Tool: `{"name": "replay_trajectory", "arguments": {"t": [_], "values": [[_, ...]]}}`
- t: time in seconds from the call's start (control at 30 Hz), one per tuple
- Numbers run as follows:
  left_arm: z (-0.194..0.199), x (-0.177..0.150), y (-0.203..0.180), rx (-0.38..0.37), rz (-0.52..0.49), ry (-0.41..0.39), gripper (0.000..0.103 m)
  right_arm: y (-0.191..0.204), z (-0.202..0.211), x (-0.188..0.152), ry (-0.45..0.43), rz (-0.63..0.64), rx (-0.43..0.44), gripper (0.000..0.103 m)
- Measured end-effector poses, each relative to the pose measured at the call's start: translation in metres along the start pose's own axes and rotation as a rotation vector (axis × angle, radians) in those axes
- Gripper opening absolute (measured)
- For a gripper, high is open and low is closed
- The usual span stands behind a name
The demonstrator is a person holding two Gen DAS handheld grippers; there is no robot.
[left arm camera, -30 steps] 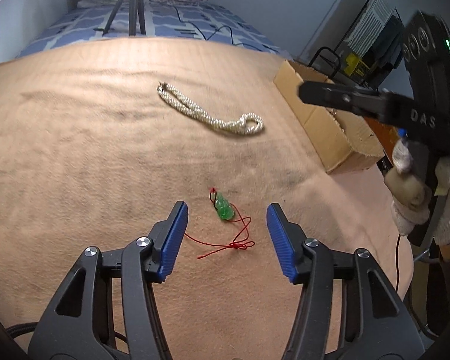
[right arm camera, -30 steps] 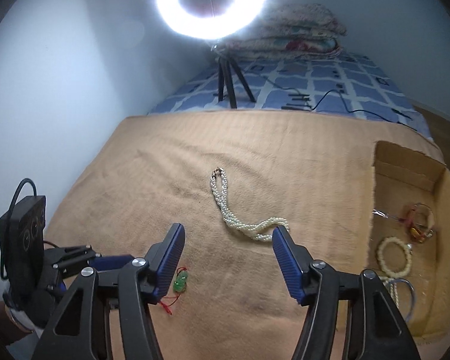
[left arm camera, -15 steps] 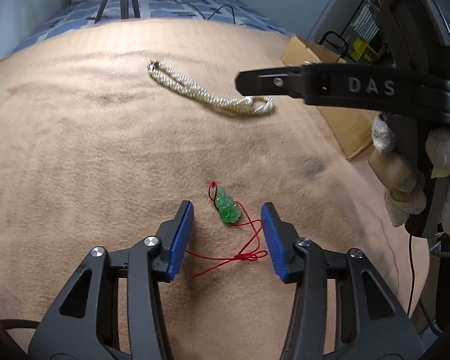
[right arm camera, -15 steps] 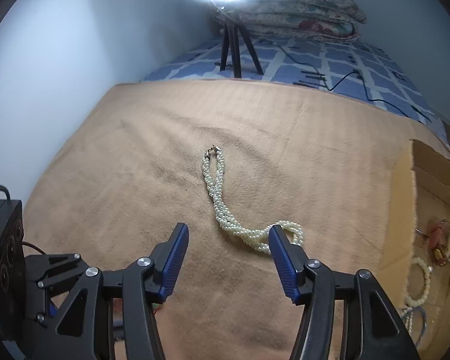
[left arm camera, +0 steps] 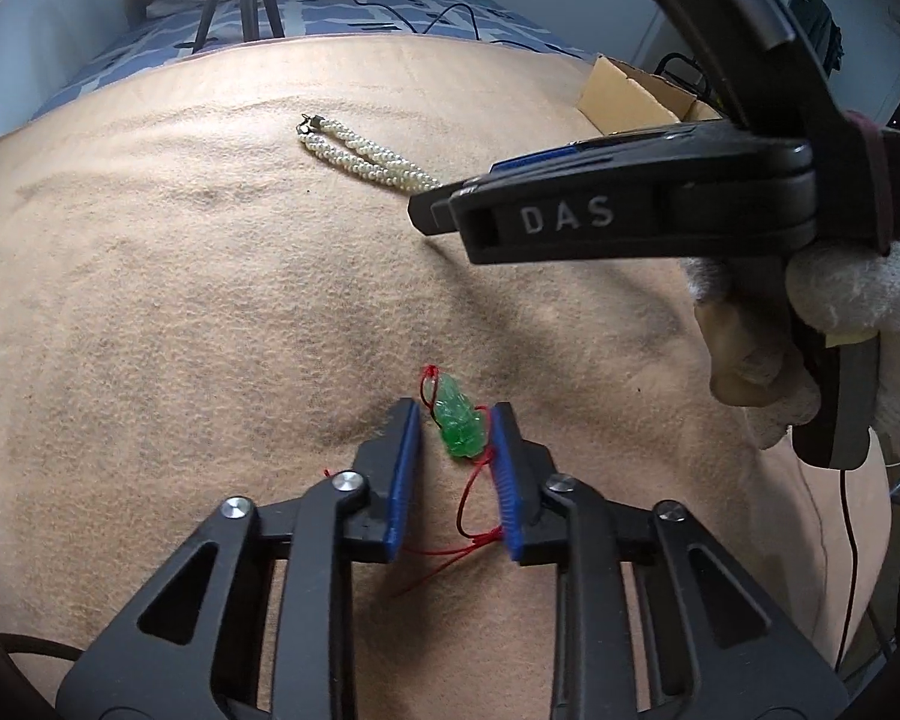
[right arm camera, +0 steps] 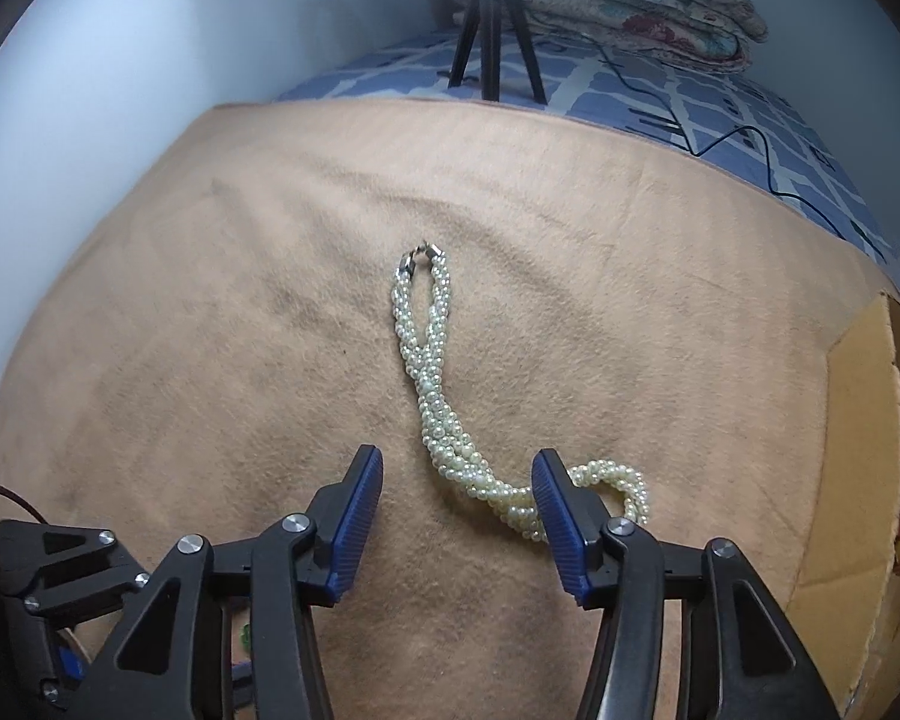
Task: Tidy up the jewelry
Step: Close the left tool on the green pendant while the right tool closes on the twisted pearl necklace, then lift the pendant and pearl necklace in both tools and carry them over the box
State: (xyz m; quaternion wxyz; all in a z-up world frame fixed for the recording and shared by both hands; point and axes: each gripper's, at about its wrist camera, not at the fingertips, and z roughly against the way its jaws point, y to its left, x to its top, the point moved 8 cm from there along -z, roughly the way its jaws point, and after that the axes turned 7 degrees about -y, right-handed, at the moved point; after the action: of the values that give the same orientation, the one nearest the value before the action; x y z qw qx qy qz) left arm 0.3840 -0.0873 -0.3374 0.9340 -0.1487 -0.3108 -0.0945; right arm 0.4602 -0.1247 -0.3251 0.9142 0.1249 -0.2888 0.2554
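A green jade pendant (left arm camera: 459, 418) on a red cord (left arm camera: 471, 501) lies on the tan blanket (left arm camera: 180, 312). My left gripper (left arm camera: 455, 420) straddles it, jaws narrowed around it with the right pad touching the pendant; a small gap remains on the left. A twisted white pearl necklace (right arm camera: 444, 405) lies farther back, also in the left wrist view (left arm camera: 360, 150). My right gripper (right arm camera: 456, 483) is open and low over the necklace's near end, its right finger (right arm camera: 561, 510) covering part of the loop. The right gripper's body (left arm camera: 618, 210) shows in the left wrist view.
A cardboard box (right arm camera: 870, 450) with other jewelry sits at the blanket's right edge, also in the left wrist view (left arm camera: 630, 90). A tripod (right arm camera: 492, 36) and folded quilts (right arm camera: 618, 6) stand on the blue-patterned bedding beyond. A wall runs along the left.
My left gripper moved down onto the pendant and its jaws narrowed around it. My right gripper moved forward and down to the pearl necklace, staying open.
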Motion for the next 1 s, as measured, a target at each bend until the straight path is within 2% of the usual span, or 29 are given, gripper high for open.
{"name": "replay_trajectory", "arguments": {"t": [0.23, 0.37, 0.43, 0.53, 0.6, 1.0], "values": [[0.004, -0.001, 0.001, -0.001, 0.0, -0.008, 0.016, -0.002, -0.006, 0.0, 0.018, 0.01, -0.031, 0.043], [0.008, -0.004, 0.002, -0.005, 0.013, -0.01, 0.015, -0.002, -0.006, -0.001, 0.017, 0.014, -0.034, 0.033], [0.011, -0.004, 0.004, -0.011, 0.019, -0.01, 0.012, -0.003, -0.006, -0.001, 0.016, 0.011, -0.033, 0.03], [0.014, -0.005, 0.005, -0.019, 0.029, -0.012, 0.012, -0.004, -0.005, -0.001, 0.016, 0.005, -0.029, 0.021], [0.016, -0.006, 0.005, -0.018, 0.027, -0.014, 0.012, -0.004, -0.004, -0.002, 0.015, 0.002, -0.022, 0.01], [0.035, -0.006, 0.005, -0.009, 0.03, -0.044, 0.012, -0.002, 0.023, 0.001, -0.056, -0.046, 0.017, 0.006]]}}
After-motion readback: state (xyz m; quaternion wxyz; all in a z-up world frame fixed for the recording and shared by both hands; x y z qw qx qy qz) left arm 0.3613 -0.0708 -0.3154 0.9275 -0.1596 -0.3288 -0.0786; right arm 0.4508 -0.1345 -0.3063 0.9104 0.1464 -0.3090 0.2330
